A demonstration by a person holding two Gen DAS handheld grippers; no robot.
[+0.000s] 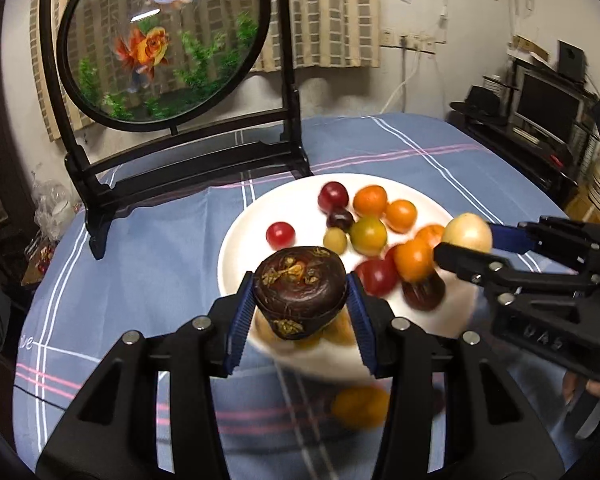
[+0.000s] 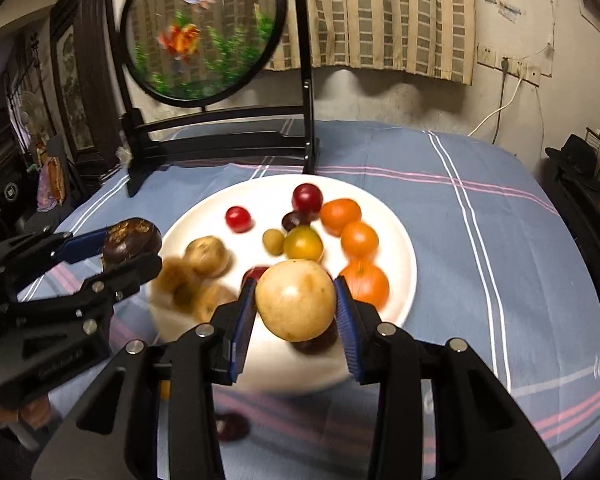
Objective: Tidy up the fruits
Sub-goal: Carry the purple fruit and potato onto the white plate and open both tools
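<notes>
The left gripper (image 1: 300, 304) is tilting downward over the near edge of the round white ceramic plate (image 1: 244, 240), its blue-padded jaws pinching a dark brown, flattened water chestnut (image 1: 300, 292). The right gripper (image 2: 296, 308) is tilting likewise over the plate's near edge, clamping a pale yellow round fruit (image 2: 296, 300).

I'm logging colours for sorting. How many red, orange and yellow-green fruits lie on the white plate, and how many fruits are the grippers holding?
Red fruits: 3
Orange fruits: 3
Yellow-green fruit: 1
Held: 2, the dark water chestnut in the left gripper and the pale yellow fruit in the right gripper
Total: 9
</notes>
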